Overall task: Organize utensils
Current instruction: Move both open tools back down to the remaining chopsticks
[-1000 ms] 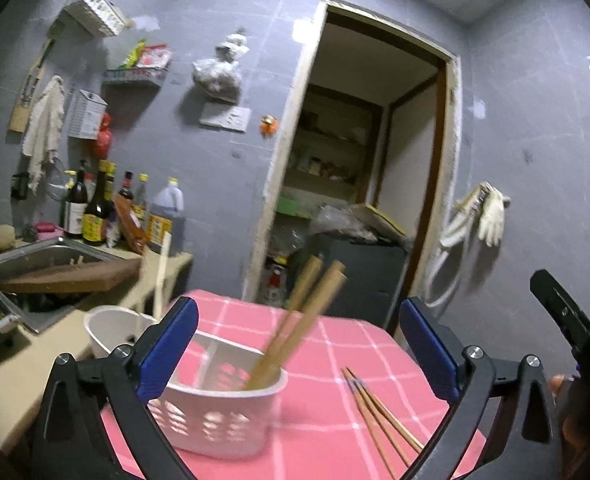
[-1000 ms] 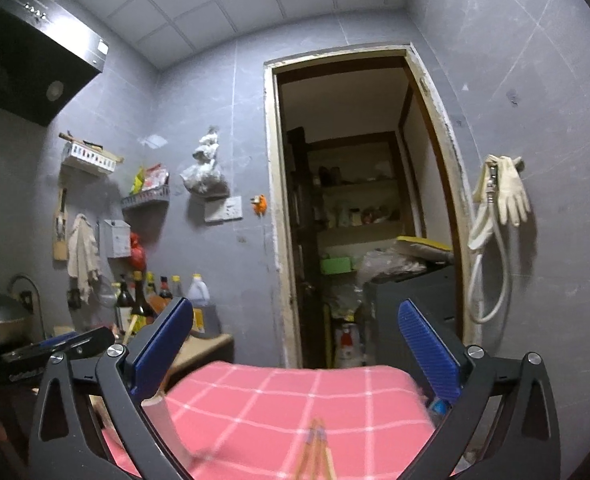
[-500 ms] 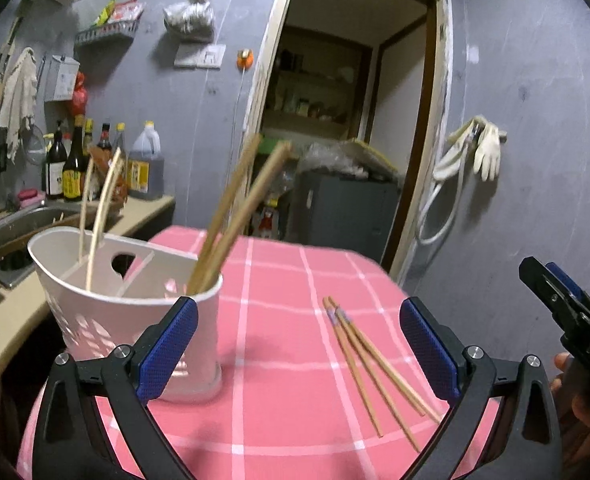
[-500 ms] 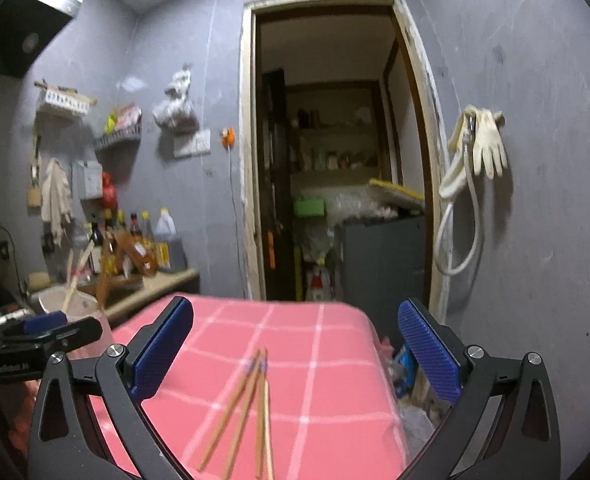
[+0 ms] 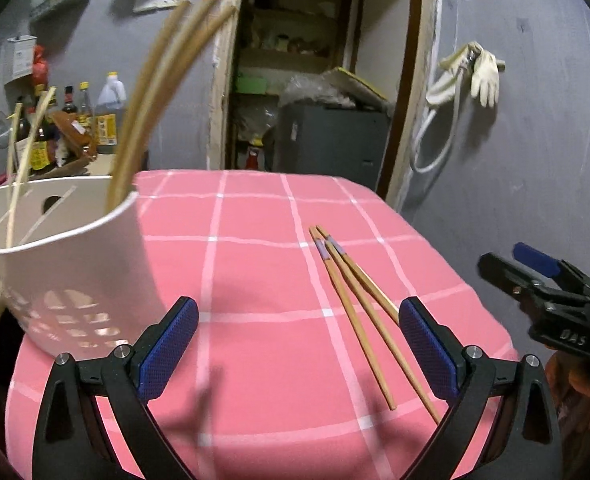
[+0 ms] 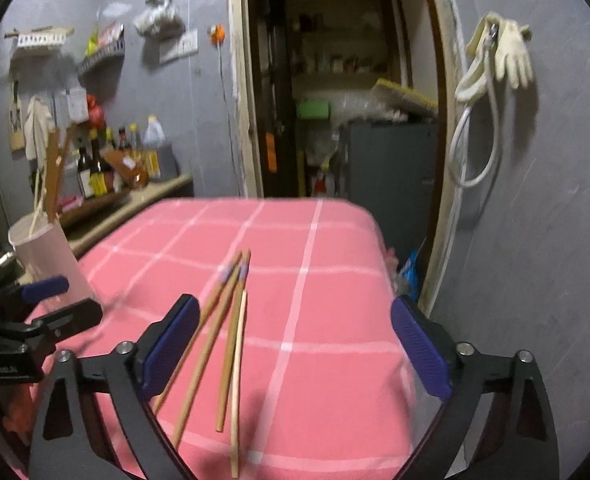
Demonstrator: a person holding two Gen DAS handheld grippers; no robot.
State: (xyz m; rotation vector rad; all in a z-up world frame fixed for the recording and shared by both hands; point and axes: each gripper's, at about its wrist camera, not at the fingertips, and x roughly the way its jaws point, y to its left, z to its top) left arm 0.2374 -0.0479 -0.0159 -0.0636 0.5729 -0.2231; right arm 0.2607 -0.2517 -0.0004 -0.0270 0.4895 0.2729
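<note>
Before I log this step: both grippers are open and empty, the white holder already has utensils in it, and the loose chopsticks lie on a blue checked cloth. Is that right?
Not quite: the cloth is pink with white check lines, not blue, as the right wrist view shows. The rest holds: the left gripper and right gripper are open and empty, the white holder has utensils in it, and the loose chopsticks lie on the cloth.

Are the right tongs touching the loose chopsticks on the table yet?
Apart. In the right wrist view the right tongs gape open above the chopsticks, which lie flat on the pink tablecloth, unpinched.
</note>
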